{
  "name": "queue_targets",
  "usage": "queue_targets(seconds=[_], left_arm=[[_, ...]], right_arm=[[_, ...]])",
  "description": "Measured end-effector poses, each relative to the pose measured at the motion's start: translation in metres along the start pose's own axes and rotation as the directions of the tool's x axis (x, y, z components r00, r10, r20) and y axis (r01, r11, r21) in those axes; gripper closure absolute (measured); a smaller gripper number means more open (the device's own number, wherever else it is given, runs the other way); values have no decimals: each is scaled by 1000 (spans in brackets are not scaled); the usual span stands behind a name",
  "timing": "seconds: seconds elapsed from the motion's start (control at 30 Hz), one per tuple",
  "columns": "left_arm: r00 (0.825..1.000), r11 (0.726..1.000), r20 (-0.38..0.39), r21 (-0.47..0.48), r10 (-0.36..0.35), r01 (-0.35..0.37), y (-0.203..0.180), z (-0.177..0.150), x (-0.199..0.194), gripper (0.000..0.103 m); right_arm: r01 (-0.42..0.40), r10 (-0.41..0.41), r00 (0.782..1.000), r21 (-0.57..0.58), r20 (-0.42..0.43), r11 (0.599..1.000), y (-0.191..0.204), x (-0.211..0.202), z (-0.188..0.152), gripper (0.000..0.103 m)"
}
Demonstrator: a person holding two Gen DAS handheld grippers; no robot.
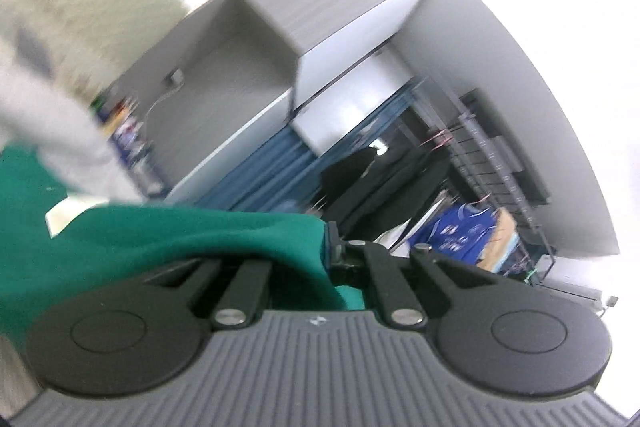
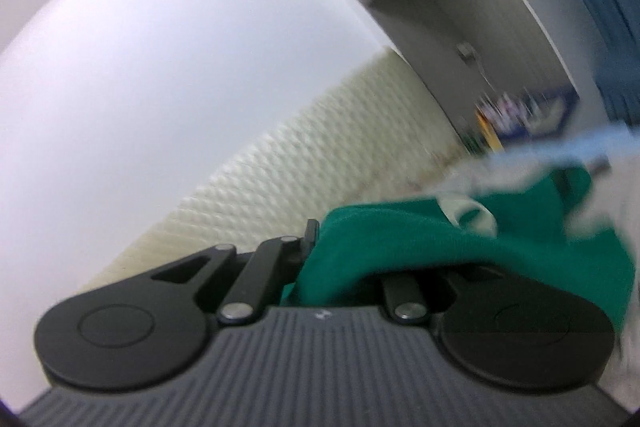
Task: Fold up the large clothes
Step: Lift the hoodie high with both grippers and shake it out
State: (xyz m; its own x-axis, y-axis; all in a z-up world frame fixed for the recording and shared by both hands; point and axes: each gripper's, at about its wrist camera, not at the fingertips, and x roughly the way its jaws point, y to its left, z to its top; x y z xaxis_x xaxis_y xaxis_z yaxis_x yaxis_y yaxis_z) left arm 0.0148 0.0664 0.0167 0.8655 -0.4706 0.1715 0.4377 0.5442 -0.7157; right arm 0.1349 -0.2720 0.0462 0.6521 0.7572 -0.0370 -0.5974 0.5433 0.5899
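Both views are tilted and blurred. The left gripper [image 1: 334, 241] is clenched on an edge of a green garment [image 1: 160, 239], which drapes away to the left over the gripper's black linkage. The right gripper [image 2: 310, 237] is likewise clamped on the same green cloth [image 2: 420, 235], which spreads to the right over its far arm; a pale loop (perhaps a collar label) shows on the fabric. Behind stand a cream textured panel [image 2: 288, 179], grey wall, blue curtain [image 1: 260, 171], and a rack with a blue shirt [image 1: 460, 231].
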Motion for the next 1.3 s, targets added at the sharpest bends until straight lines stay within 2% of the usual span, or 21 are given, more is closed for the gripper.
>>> queue_targets(seconds=[0.07, 0.3, 0.47, 0.57, 0.67, 0.77, 0.9, 1.07, 1.17, 1.3], left_arm=[[999, 999, 28, 41, -32, 31, -33, 26, -6, 97], [990, 979, 102, 191, -93, 73, -155, 127, 3, 97], [981, 938, 134, 336, -143, 91, -246, 197, 2, 97], [974, 907, 153, 412, -167, 91, -293, 228, 1, 97], [971, 902, 155, 420, -183, 103, -323, 254, 3, 96], [973, 891, 157, 447, -170, 84, -336, 269, 12, 96], [988, 903, 119, 428, -99, 39, -308, 265, 41, 96], [999, 924, 41, 380, 24, -38, -208, 226, 98, 96], [991, 927, -14, 355, 135, -121, -126, 195, 142, 96], [963, 922, -85, 321, 254, -215, -8, 157, 202, 96]], right_arm=[[-23, 24, 999, -44, 29, 999, 32, -7, 29, 91], [-73, 89, 989, -131, 117, 989, 123, -22, 120, 91], [-118, 155, 972, -206, 176, 971, 183, -39, 173, 91], [-134, 188, 960, -254, 205, 958, 213, -45, 200, 91], [-145, 209, 951, -270, 227, 952, 230, -45, 223, 91], [-127, 199, 951, -284, 239, 950, 230, -36, 236, 91], [-73, 121, 969, -216, 216, 974, 191, -9, 229, 91], [20, 0, 991, -151, 131, 988, 103, 45, 189, 91], [90, -83, 995, -124, 60, 988, 41, 91, 162, 91], [177, -181, 983, -104, -29, 979, -41, 160, 130, 91]])
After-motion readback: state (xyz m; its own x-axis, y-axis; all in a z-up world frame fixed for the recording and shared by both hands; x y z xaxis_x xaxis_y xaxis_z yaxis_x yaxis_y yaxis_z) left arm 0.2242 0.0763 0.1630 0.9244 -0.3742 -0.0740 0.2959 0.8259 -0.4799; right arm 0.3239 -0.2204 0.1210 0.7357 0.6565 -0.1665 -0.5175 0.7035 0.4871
